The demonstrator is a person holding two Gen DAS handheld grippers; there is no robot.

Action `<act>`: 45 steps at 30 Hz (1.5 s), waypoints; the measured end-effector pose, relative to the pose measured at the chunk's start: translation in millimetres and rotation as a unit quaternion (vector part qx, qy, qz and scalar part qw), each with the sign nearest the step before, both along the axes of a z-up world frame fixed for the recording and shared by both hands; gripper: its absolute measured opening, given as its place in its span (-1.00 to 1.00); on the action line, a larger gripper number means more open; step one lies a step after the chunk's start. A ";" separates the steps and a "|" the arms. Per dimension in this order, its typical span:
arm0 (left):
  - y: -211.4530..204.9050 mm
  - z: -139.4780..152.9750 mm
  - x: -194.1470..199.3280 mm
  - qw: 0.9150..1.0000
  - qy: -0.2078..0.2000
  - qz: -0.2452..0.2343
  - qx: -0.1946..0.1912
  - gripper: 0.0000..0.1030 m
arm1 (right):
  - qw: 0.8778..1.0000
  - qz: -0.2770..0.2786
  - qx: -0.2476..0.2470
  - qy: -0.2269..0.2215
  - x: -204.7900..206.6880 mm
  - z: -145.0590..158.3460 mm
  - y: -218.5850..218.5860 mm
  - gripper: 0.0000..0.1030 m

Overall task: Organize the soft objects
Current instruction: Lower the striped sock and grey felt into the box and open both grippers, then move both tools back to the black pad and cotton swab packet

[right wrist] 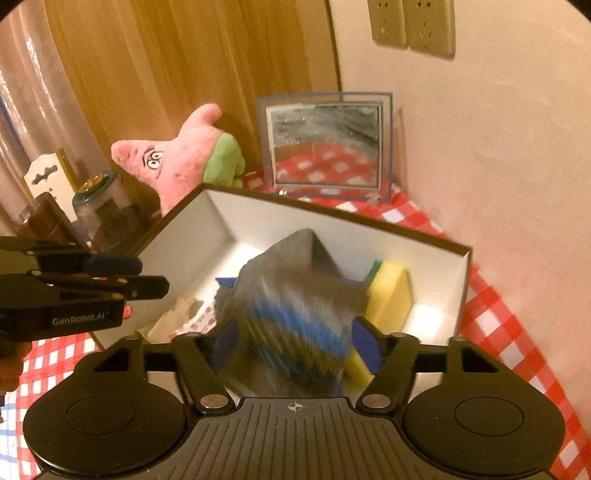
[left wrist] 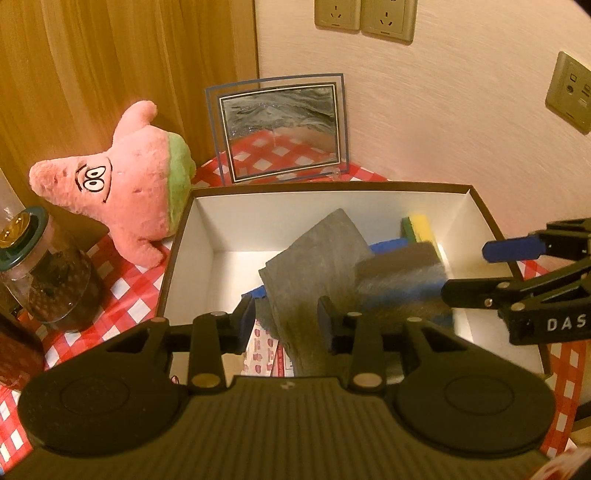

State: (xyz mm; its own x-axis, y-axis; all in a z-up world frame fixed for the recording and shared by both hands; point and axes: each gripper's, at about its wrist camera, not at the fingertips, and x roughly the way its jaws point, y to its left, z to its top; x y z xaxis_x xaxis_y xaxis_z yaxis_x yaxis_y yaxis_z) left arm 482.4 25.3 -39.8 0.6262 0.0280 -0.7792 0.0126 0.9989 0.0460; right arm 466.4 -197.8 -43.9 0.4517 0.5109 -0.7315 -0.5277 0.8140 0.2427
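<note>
A brown box (left wrist: 332, 187) with a white inside sits on the red checked cloth. In it lie a grey cloth (left wrist: 317, 254), a blurred grey and blue striped cloth (left wrist: 402, 284), a yellow and green sponge (left wrist: 421, 227) and a printed pouch (left wrist: 262, 350). My left gripper (left wrist: 286, 319) hangs open over the box's near edge, around the grey cloth's lower end. My right gripper (right wrist: 295, 343) is open over the box, with the blurred striped cloth (right wrist: 295, 325) between its fingers, the sponge (right wrist: 391, 295) beside it. A pink star plush (left wrist: 125, 192) lies outside, left of the box.
A glass picture frame (left wrist: 277, 129) stands behind the box against the wall. A glass jar with a dark lid (left wrist: 48, 273) stands at the left on the checked cloth (left wrist: 122, 288). Wall sockets (left wrist: 364, 16) are above. A wooden panel (left wrist: 110, 55) is behind the plush.
</note>
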 end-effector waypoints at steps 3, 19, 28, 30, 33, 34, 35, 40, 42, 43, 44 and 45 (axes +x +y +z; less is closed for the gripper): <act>-0.2 1.1 -1.9 1.000 0.001 0.000 -0.001 -0.34 | 1.000 -0.003 0.001 0.003 -1.2 2.4 -1.8 0.36; -8.1 12.7 -22.6 1.000 -0.006 -0.005 0.003 -0.26 | 1.000 -0.017 0.007 0.010 -26.4 10.5 -19.6 0.37; -5.7 21.2 -59.3 1.000 -0.010 0.003 -0.007 -0.24 | 1.000 -0.021 0.018 -0.004 -62.0 24.8 -31.2 0.37; -4.3 22.1 -69.6 1.000 -0.007 0.006 -0.006 -0.24 | 1.000 -0.020 0.022 -0.006 -71.8 27.2 -33.2 0.37; -1.1 22.4 -88.0 1.000 -0.004 0.010 -0.009 -0.24 | 0.999 -0.021 0.031 -0.005 -86.8 29.5 -37.1 0.37; 0.3 21.9 -94.9 1.000 -0.003 0.011 -0.011 -0.24 | 0.999 -0.021 0.032 -0.005 -92.2 30.1 -38.2 0.36; 1.5 21.2 -100.6 1.000 0.000 0.013 -0.011 -0.23 | 0.999 -0.021 0.031 -0.004 -96.7 30.7 -38.9 0.36; 5.4 17.2 -131.7 1.000 0.008 0.017 -0.012 -0.23 | 0.999 -0.016 0.028 -0.002 -120.7 30.2 -41.4 0.37; 6.4 16.3 -143.4 1.000 0.008 0.022 -0.012 -0.19 | 0.999 -0.015 0.029 0.003 -129.0 28.4 -42.4 0.36; 6.7 16.1 -149.3 1.000 0.007 0.025 -0.012 -0.17 | 0.999 -0.014 0.031 0.007 -133.1 27.1 -42.8 0.37; 7.0 16.4 -154.8 0.999 0.006 0.029 -0.013 -0.13 | 0.999 -0.013 0.031 0.011 -136.9 25.7 -42.7 0.37; 7.5 16.7 -159.9 0.999 0.005 0.035 -0.015 -0.08 | 0.999 -0.011 0.029 0.017 -141.1 23.8 -41.9 0.36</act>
State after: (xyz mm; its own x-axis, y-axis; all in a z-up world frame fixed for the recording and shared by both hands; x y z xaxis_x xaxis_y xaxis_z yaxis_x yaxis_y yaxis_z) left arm 322.4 32.9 -23.1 0.6150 0.0473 -0.7871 -0.0562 0.9983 0.0161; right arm 325.4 -239.7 -20.1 0.4385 0.5439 -0.7155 -0.5009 0.8089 0.3080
